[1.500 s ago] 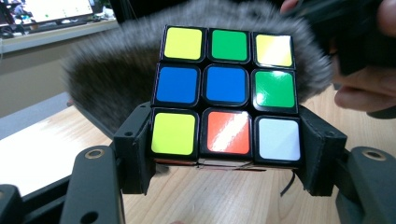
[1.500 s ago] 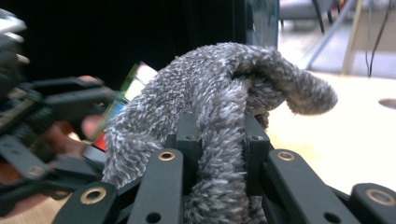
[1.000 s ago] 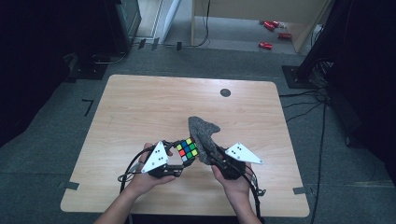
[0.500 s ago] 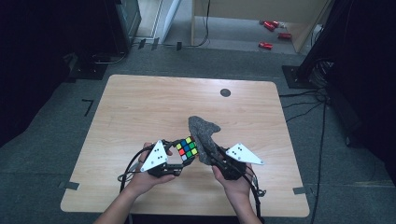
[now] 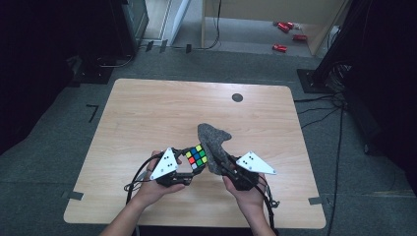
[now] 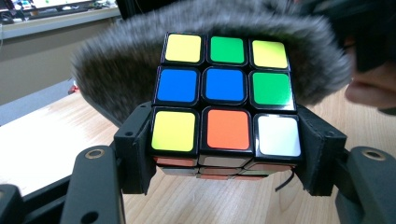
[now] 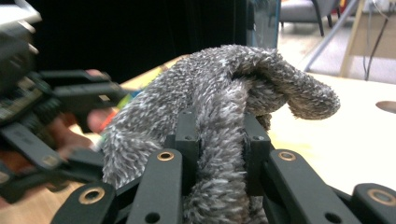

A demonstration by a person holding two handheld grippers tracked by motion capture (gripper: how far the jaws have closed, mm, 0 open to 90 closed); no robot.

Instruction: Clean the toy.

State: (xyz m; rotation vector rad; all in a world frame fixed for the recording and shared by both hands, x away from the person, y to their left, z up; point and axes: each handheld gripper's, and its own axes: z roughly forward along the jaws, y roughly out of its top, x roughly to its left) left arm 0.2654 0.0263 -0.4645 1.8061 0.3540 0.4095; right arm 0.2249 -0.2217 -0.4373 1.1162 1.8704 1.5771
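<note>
Wooden tabletop [image 5: 147,113] at lower centre of the frame: left hand-held gripper [image 5: 189,164] clamps a puzzle cube [image 5: 195,156], right hand-held gripper [image 5: 221,164] pinches a grey cloth [image 5: 212,140], apparently touching the cube

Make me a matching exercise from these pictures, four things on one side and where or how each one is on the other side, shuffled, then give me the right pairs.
Things:
1. puzzle cube
2. grey cloth
3. round black mark
4. red items

States:
A. on the floor beyond the table
B. clamped in the left gripper
C. on the tabletop's far side
D. pinched in the right gripper

Pairs: 1-B, 2-D, 3-C, 4-A
</note>
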